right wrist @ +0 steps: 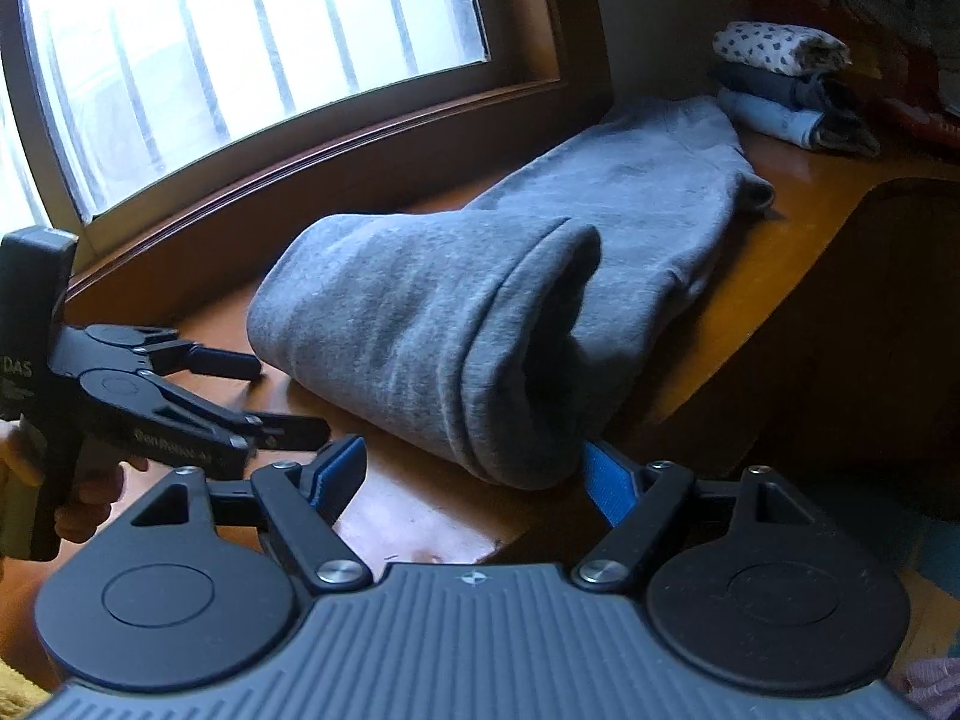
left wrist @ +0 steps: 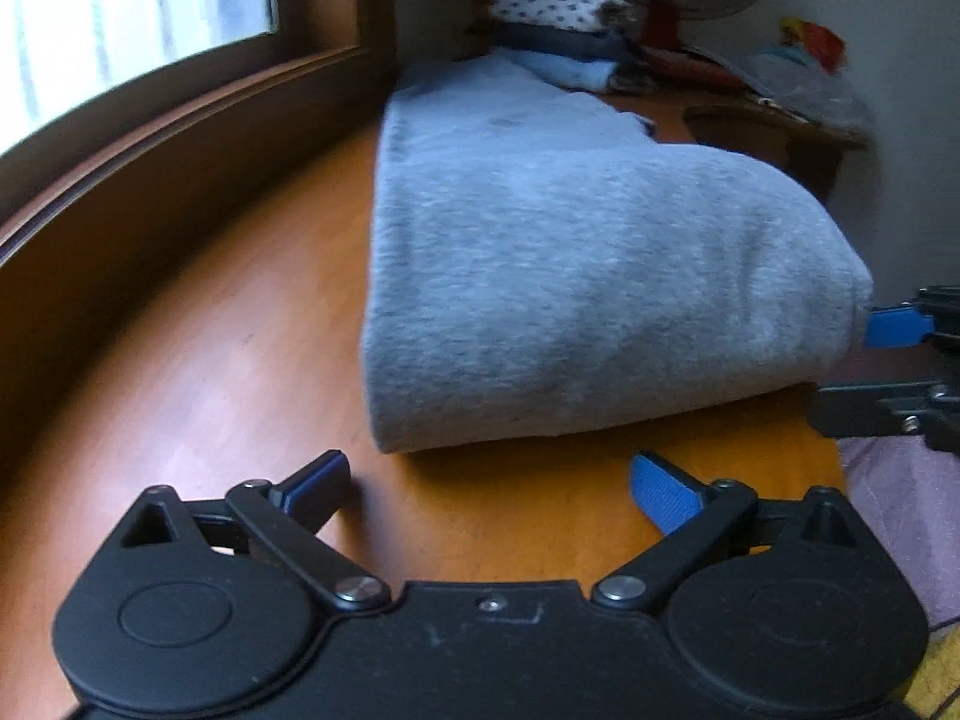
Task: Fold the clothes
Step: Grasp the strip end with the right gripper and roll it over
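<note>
At the far left, a barred window (right wrist: 240,48) is being seen above the wooden ledge (left wrist: 198,360); the left gripper (left wrist: 489,489) is being held low over that wood with its jaws spread wide and nothing between them, just short of the garment's near fold. The grey sweatshirt (left wrist: 540,276) is being shown lying along the ledge, doubled over at the near end into a thick, rounded roll, with its far end reaching toward a stack of folded clothes (right wrist: 780,84). To the right, the right gripper (right wrist: 474,474) is being held released, its right-hand pad touching the roll's open end. The fabric is being judged soft, fleecy and fairly heavy, likely to sag and slide on polished wood; a hold at the layered corners of the roll is being judged soundest.
</note>
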Action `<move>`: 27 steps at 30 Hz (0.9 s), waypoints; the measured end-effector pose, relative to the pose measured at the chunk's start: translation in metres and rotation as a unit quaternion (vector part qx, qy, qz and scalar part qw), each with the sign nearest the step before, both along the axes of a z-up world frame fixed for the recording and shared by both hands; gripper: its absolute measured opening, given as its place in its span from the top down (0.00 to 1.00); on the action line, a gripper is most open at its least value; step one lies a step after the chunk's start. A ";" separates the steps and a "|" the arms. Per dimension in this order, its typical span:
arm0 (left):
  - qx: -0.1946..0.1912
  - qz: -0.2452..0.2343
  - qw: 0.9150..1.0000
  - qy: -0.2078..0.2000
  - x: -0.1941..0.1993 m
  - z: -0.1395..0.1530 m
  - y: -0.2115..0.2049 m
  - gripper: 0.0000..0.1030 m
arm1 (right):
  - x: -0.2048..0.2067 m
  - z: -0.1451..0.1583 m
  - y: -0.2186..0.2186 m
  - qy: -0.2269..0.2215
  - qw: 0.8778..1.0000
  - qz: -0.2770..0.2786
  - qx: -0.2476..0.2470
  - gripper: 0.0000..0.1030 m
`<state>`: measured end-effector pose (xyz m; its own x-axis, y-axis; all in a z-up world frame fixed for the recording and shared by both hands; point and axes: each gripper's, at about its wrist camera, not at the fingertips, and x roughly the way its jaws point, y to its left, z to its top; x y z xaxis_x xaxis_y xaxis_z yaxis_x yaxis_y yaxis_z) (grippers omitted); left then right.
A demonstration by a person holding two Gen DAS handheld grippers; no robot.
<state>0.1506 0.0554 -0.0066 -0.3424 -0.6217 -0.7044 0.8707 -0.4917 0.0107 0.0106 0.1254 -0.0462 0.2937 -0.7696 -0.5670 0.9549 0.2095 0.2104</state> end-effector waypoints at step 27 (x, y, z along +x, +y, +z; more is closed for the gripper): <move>-0.033 -0.025 0.999 0.018 0.003 -0.007 -0.010 0.00 | 0.023 -0.020 -0.013 0.044 0.997 0.061 -0.026 0.00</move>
